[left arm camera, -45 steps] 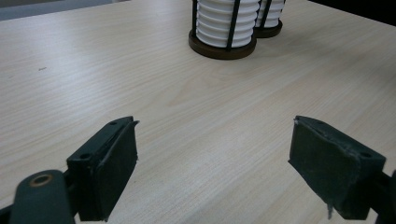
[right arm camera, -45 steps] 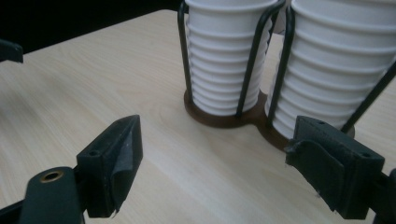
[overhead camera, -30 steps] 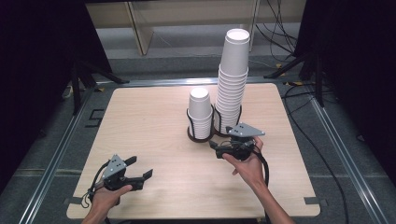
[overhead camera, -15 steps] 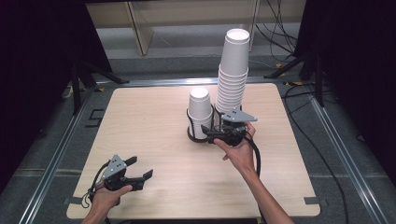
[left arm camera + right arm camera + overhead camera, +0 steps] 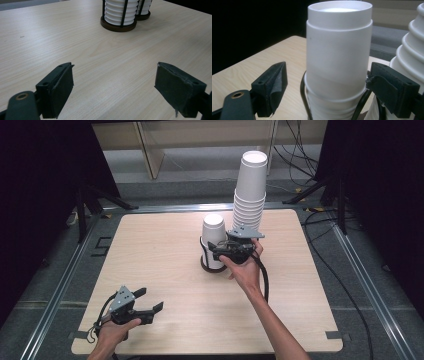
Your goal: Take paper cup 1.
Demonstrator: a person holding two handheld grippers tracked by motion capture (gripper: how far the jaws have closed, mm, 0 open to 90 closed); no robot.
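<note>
Right gripper (image 5: 216, 251), jaws wide, flanking short cup stack (image 5: 213, 240); left gripper (image 5: 148, 301), jaws wide, near table (image 5: 150, 245) front edge.

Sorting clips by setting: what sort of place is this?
Probably a lab recording bay, not a home or café: a bare wooden table ringed by metal rails, black curtains at the sides, loose cables behind, and stacked paper cups as props.
</note>
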